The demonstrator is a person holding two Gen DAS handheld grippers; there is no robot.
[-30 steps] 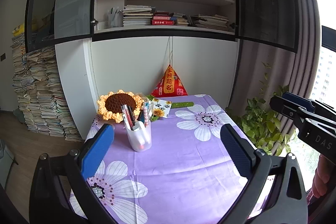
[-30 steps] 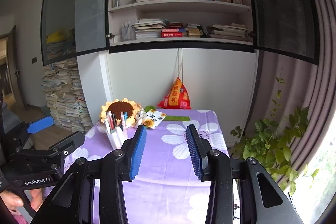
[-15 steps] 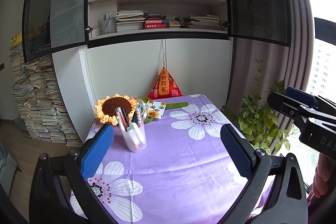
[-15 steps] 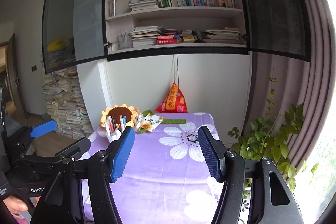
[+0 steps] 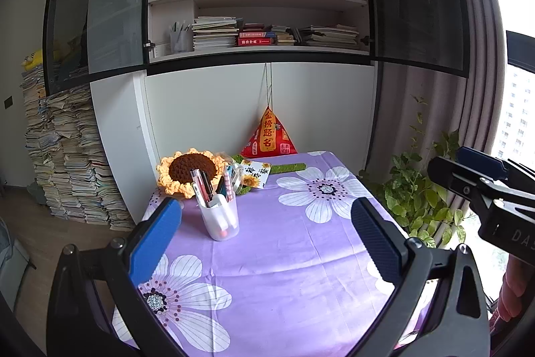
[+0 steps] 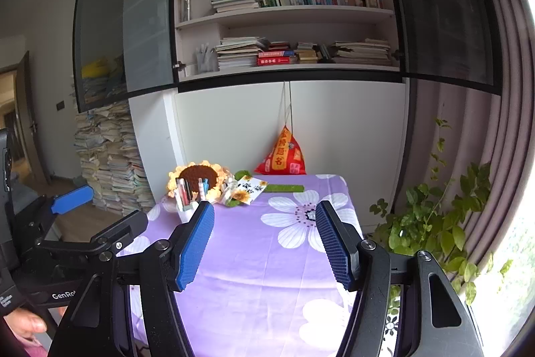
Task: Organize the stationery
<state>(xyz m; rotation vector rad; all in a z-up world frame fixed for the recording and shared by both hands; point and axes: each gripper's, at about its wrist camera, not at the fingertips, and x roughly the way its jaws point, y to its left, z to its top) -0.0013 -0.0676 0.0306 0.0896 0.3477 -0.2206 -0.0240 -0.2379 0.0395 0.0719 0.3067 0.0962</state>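
The left hand-held gripper and right hand-held gripper both hover with jaws apart and empty, well back from the bench, likely surveying it. The pens stand gathered in the white cup beside the crocheted sunflower, far left.

Black-framed left gripper and right gripper, ribbed blue fingers, silver screws, white lettering.

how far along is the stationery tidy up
Looks finished or nearly so: the pens stand upright in the white cup on the purple tablecloth. Nothing is in hand; left gripper and right gripper are open and empty. No loose stationery shows.
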